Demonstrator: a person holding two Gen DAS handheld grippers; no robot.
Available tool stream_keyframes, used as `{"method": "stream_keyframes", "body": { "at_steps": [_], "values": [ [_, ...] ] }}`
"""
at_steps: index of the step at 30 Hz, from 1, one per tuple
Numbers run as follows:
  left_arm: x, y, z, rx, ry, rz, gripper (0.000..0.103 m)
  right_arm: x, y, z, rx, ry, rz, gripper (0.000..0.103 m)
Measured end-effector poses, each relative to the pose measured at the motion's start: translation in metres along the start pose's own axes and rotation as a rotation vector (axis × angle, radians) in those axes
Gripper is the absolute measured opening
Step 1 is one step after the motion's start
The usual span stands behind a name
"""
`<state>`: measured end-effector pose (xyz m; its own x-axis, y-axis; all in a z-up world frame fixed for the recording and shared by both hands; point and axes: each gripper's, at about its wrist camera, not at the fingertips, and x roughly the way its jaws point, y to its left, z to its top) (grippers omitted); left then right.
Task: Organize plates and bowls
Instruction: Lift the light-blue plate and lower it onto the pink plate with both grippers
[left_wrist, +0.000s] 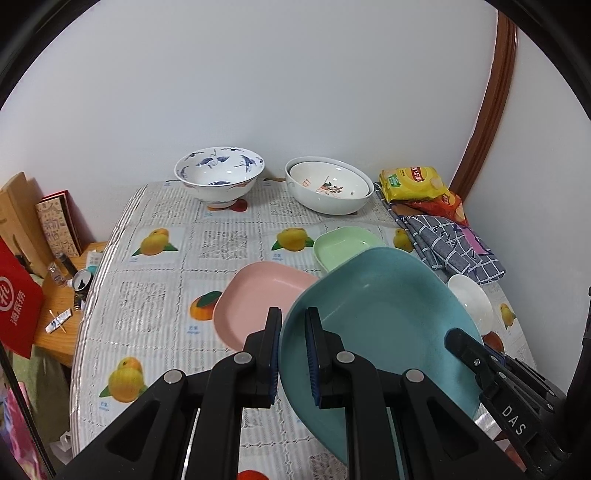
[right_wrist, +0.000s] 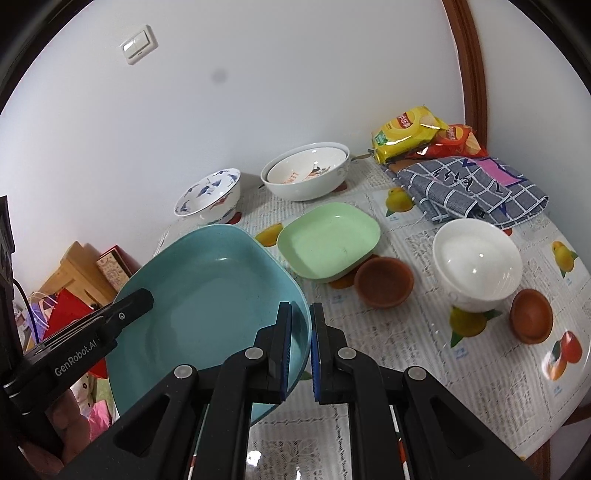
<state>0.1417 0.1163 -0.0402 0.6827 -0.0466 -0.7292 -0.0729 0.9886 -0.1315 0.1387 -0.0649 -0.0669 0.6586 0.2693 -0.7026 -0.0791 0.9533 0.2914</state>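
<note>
Slippage is the main risk: the blue plate (left_wrist: 384, 325) hangs tilted above the table (left_wrist: 155, 295), pinched at opposite rims by both claws, each holding only a thin edge. The left gripper (left_wrist: 293, 354) is clenched on the plate's left rim, one finger inside, one outside. The right gripper (right_wrist: 300, 350) straddles the right rim the same way and seems clamped on it, though a small gap shows beside one pad. If the two hands drift apart or twist unevenly, I judge the smooth rim could slide out and the plate drop onto the pink plate (left_wrist: 255, 299) just below it, or knock the green plate (right_wrist: 328, 240) nearby.

Counted: three flat plates (blue, pink, green). Four bowls: a crane-patterned bowl (left_wrist: 219, 177), a large white bowl (left_wrist: 328, 201) with a printed bowl (left_wrist: 328, 182) nested inside, and a plain white bowl (right_wrist: 476, 262). Two small brown dishes (right_wrist: 384, 282). One checked cloth (right_wrist: 472, 192) and two snack bags (right_wrist: 406, 133) lie at the far corner.
</note>
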Motion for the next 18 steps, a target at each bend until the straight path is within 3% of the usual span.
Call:
{"method": "stream_keyframes", "body": {
  "at_steps": [18],
  "values": [
    [0.018,0.018,-0.013,-0.021,0.043,0.016,0.013,0.022,0.009,-0.009,-0.003,0.052,-0.009,0.009]
  ]
}}
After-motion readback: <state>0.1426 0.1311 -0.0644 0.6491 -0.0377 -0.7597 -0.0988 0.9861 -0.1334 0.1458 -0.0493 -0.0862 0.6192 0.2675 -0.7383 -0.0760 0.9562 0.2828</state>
